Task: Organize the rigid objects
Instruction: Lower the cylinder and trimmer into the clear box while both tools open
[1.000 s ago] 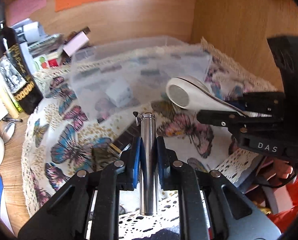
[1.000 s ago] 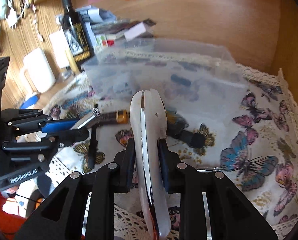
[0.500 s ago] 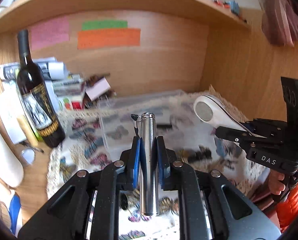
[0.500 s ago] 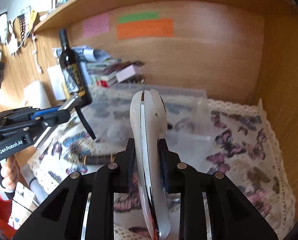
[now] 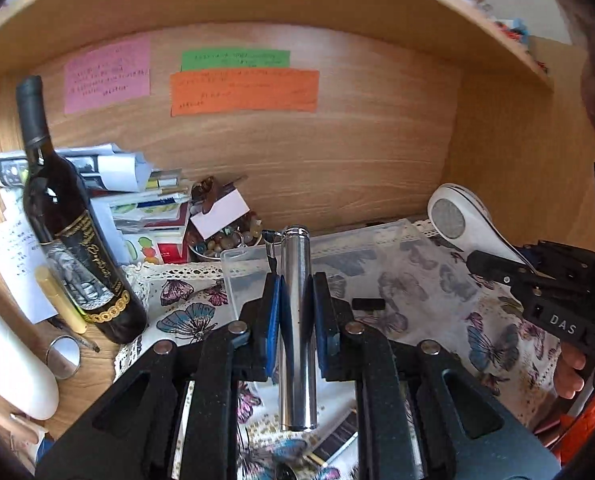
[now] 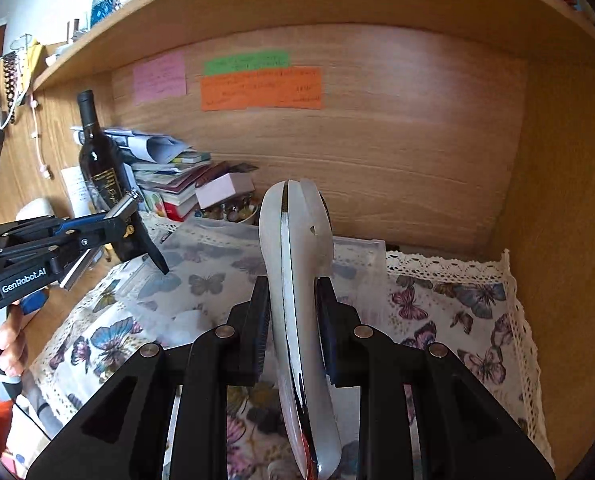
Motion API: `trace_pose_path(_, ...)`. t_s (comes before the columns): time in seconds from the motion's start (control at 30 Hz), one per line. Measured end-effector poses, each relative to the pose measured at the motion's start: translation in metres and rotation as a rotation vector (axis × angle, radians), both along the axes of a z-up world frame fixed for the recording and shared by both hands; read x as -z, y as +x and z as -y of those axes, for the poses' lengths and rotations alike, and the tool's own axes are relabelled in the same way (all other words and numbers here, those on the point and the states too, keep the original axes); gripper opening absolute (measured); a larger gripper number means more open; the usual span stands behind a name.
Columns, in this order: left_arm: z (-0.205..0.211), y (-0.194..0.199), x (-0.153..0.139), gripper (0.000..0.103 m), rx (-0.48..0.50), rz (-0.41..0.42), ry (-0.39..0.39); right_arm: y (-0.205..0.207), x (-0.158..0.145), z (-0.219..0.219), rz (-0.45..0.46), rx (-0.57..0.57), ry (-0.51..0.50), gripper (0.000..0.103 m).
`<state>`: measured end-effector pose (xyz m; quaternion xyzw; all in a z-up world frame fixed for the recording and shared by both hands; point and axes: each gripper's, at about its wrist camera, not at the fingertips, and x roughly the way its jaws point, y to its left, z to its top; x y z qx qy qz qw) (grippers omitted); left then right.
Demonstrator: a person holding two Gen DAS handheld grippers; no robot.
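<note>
My left gripper [image 5: 296,292] is shut on a silver metal cylinder [image 5: 296,340] that points forward, with a dark strap at its far end. In the right wrist view that left gripper [image 6: 109,226] shows at the left, the cylinder [image 6: 123,205] crossing its jaws. My right gripper [image 6: 293,296] is shut on a white curved tool [image 6: 297,232], held edge-up. From the left wrist view this tool [image 5: 453,216] has a round grey pad on its oval head and sticks out of the right gripper [image 5: 497,266]. Both are held in the air over a clear plastic box [image 5: 357,256].
A butterfly-print cloth [image 5: 477,320] with a lace edge covers the desk nook. A dark wine bottle [image 5: 69,232], stacked papers and books [image 6: 169,184] and a bowl of stones [image 5: 225,240] crowd the back left. Wooden walls close the back and right. A small round mirror [image 5: 62,356] lies at the left.
Both grippers have risen from the cloth and tilted up, so the back wall, coloured notes and shelf have come into view. The cylinder and the white tool remain gripped.
</note>
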<state>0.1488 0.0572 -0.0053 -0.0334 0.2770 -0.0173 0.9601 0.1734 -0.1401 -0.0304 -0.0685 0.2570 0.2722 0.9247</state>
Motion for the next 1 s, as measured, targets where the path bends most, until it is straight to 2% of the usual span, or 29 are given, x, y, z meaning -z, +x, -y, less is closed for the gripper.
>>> trace_pose_path(0.3,-0.001,0.049,0.039,0.015,0.007,-0.142,-0.015,0.041,0.028,-0.026,-0.087,-0.029,-0.072,0.021)
trace_pose_path(0.57,0.001,0.073,0.069,0.015,0.022,-0.242,-0.033,0.073,0.055,-0.038,-0.151,0.009,-0.156,0.021)
trace_pose_path(0.83,0.006,0.077,0.069,0.015,0.036,-0.234,-0.014,0.085,0.071,-0.045,-0.189,0.021,-0.201,0.021)
trace_pose_path(1.0,0.008,0.071,0.062,0.018,0.039,-0.222,-0.007,0.074,0.063,-0.046,-0.146,0.018,-0.206,0.021)
